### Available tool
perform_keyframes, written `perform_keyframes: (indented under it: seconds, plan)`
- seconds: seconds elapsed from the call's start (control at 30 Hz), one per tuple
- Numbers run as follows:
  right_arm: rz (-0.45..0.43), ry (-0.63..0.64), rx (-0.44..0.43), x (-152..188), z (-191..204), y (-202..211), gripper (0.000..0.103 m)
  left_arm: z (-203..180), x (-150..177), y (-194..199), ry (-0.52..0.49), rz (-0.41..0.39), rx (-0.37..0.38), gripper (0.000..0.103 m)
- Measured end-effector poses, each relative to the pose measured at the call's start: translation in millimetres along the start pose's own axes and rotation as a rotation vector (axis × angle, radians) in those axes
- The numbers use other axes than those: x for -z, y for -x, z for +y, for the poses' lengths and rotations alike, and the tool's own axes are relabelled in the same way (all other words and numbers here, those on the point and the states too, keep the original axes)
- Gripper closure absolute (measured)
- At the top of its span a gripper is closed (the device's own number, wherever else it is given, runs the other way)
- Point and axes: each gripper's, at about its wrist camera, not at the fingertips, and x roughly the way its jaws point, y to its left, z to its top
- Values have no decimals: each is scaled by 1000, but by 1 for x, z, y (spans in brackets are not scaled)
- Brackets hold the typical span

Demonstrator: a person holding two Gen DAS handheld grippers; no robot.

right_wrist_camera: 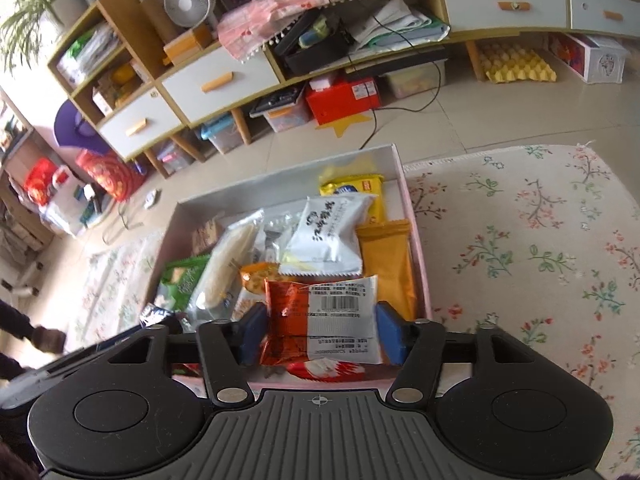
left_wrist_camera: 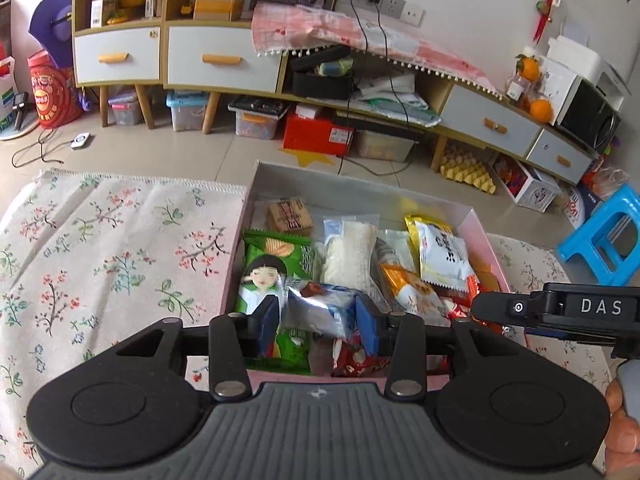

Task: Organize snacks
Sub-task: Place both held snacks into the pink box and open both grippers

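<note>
A floral cloth (left_wrist_camera: 100,248) covers the desk at far left, and beside it sits the pink-sided box (left_wrist_camera: 486,240) packed with snacks. Over its near end, the left tongs (left_wrist_camera: 320,320) are closed on a silver-and-blue foil packet (left_wrist_camera: 320,308), both blue pads pressed into its crinkled sides, above a green crisp bag (left_wrist_camera: 276,264) lying in the box. Further right, the right tongs (right_wrist_camera: 318,330) hold an orange-and-white wrapped snack (right_wrist_camera: 320,312) with its barcode label facing up, one pad at each edge; whether they pinch firmly or merely bracket it cannot be told. A white pouch (right_wrist_camera: 324,236) and an orange sachet (right_wrist_camera: 390,264) lie just beyond it. These packets look light, soft and slippery, with air-filled film that buckles under pressure and contents likely to crush, so the safest hold appears to be across the flat middle or a sealed end seam, with gentle pressure.
</note>
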Motion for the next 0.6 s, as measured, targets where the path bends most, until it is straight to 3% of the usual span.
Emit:
perform_keyframes:
  seconds: [0.23, 0.47, 0.6]
  plan:
    - [-7, -37, -9, -1, -6, 4, 39, -1, -2, 8, -12, -13, 10, 59]
    - [-54, -74, -39, -3, -11, 14, 24, 6, -5, 15, 24, -22, 25, 54]
    - [-49, -93, -28, -2, -13, 15, 23, 9, -7, 21, 45, -24, 23, 49]
